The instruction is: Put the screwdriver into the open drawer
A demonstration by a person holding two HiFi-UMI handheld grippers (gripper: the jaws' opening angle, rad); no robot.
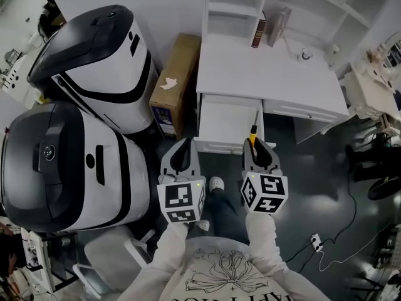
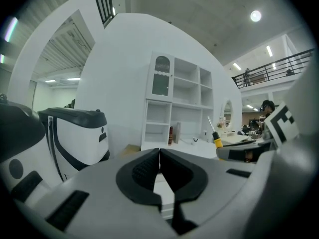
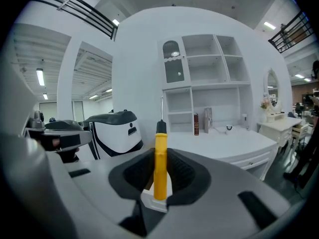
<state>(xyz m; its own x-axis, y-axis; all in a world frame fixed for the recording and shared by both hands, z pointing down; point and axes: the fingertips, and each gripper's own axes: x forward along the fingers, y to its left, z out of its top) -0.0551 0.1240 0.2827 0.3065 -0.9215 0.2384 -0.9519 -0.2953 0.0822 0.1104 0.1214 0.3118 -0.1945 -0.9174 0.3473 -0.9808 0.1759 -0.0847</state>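
Right fingers [image 3: 185,173] clamped on yellow-handled screwdriver [image 3: 160,163], left fingers [image 2: 142,171] pressed together, empty, held before open drawer [image 1: 219,145] under white worktop [image 1: 250,74].

The screwdriver [image 3: 160,158] is showing a smooth, glossy yellow plastic handle and a bare metal shaft. The right gripper [image 3: 160,153] and the left gripper [image 2: 159,153] are looking like matt grey plastic with black ribbed pads [image 2: 142,169]. The bench [image 1: 250,68] and drawer [image 1: 225,121] are showing a smooth white painted finish; the box [image 1: 175,80] is looking like plain brown cardboard.
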